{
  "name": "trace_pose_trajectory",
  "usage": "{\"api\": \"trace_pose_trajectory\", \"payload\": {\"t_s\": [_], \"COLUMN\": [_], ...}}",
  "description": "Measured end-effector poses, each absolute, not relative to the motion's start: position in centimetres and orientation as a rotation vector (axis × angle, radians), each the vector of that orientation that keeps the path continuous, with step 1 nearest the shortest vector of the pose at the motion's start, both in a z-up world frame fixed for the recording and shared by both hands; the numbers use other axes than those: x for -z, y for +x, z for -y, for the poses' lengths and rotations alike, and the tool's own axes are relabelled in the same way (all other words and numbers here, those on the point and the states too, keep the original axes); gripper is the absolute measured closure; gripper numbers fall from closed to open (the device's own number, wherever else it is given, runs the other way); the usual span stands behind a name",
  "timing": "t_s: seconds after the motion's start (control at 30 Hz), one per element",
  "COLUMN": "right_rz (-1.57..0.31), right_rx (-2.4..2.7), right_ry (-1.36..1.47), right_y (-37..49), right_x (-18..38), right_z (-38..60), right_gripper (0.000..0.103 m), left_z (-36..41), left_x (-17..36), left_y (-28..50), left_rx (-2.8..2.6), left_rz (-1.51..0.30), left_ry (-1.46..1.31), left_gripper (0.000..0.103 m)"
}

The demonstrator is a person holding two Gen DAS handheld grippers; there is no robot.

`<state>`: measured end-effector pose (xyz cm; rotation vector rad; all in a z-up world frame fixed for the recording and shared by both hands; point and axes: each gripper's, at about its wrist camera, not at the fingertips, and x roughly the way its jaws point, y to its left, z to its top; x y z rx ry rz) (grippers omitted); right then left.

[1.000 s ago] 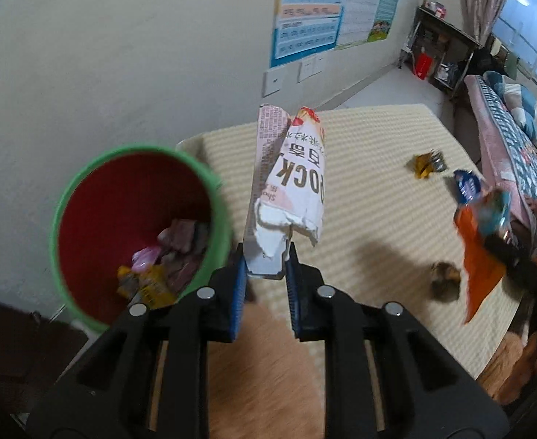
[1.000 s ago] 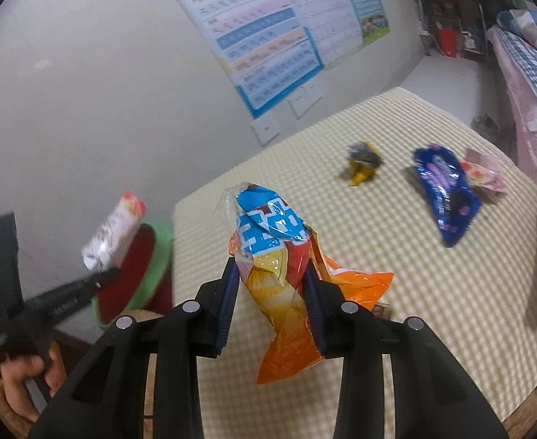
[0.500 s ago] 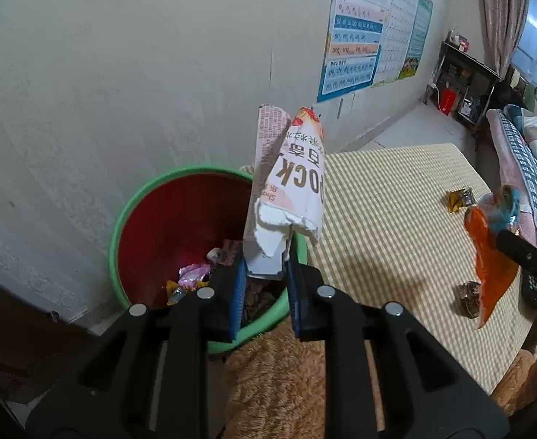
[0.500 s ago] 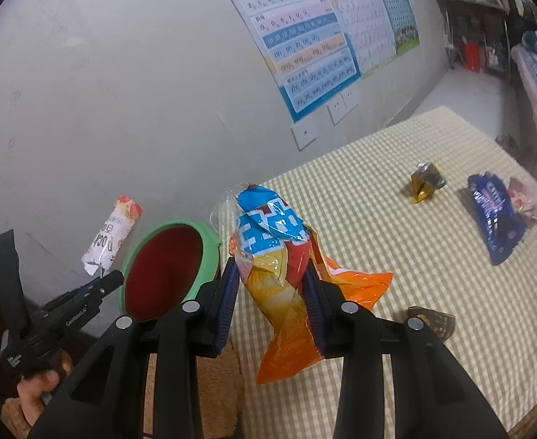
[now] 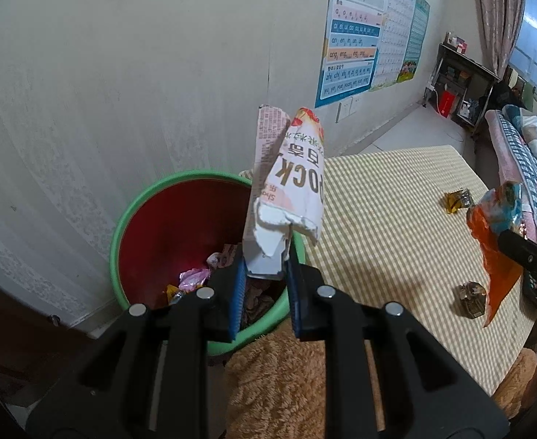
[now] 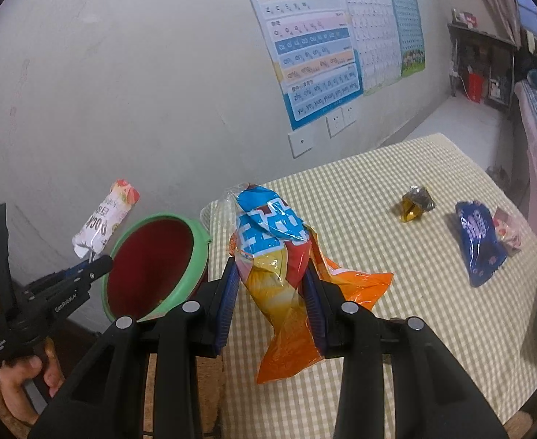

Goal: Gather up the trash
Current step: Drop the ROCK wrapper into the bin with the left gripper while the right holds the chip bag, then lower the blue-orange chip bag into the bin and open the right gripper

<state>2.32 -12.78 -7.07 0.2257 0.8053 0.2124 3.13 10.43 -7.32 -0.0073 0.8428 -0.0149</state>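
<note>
Left hand-held gripper [image 5: 264, 274] clamped on torn end of light, crushable white snack box [image 5: 286, 183] over green bin [image 5: 129, 219]; right hand-held gripper [image 6: 271, 289] clamped mid-body on limp, slippery orange chip bag [image 6: 286, 274] above bench [image 6: 414, 292].

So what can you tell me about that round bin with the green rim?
The bin is a round plastic bucket, green on its rim and outside, dark red inside. It stands open on the floor beside the wall, next to the checked table's corner. Crumpled wrappers, pink and yellow among them, lie at the bottom. The left gripper holds a torn white wrapper in front of its rim.
</note>
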Motion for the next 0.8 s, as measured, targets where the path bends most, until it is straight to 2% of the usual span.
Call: {"api": "trace_pose_trajectory", "payload": {"t_s": [0.63, 0.8], "right_rz": [-0.830, -0.857], "right_rx": [-0.311, -0.329], "right_ry": [0.149, 0.153], "right_y": [3.1, 3.6], "right_x": [7.3, 7.9], "right_z": [9.2, 8.7], "right_gripper": [0.068, 0.068], "left_z": [-12.4, -13.6], "left_x": [8.0, 9.1], "left_y": [4.3, 4.9], "left_rx": [-0.058, -0.040], "left_rz": [-0.845, -0.893], "left_ry": [0.009, -0.050], "left_gripper": [0.083, 0.093]}}
